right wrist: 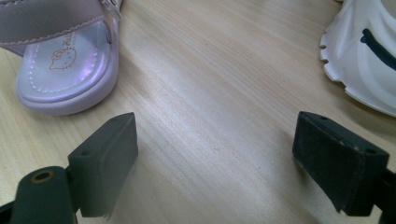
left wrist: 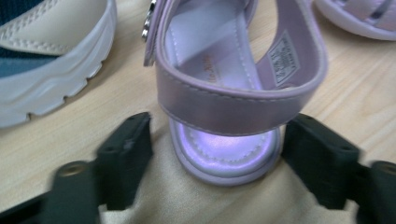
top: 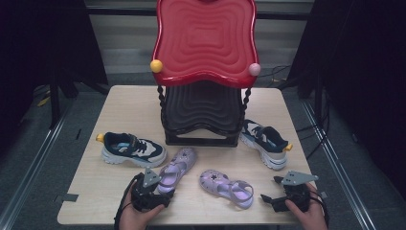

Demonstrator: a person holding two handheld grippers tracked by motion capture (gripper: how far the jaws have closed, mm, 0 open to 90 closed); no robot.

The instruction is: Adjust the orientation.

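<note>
Left gripper (top: 158, 191): jaws spread wide, heel of the left purple sandal (top: 176, 168) flanked, contact not discernible, lower centre-left of frame | Right gripper (top: 273, 189): jaws parted, nothing held, lower right, over bare table (top: 119, 110) | Other purple sandal (top: 226, 188): lower centre, between grippers.

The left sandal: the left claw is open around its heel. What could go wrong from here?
1. The left claw straddles only the heel end of the left sandal. If it shuts there, the jaws may catch mainly the soft heel strap, so the sandal could fold or swing when lifted.
2. The sneaker lies close beside this sandal, so a turn of the claw might knock it.
3. The rack stands just behind, so a lifted sandal may hit its shelf edge.
</note>
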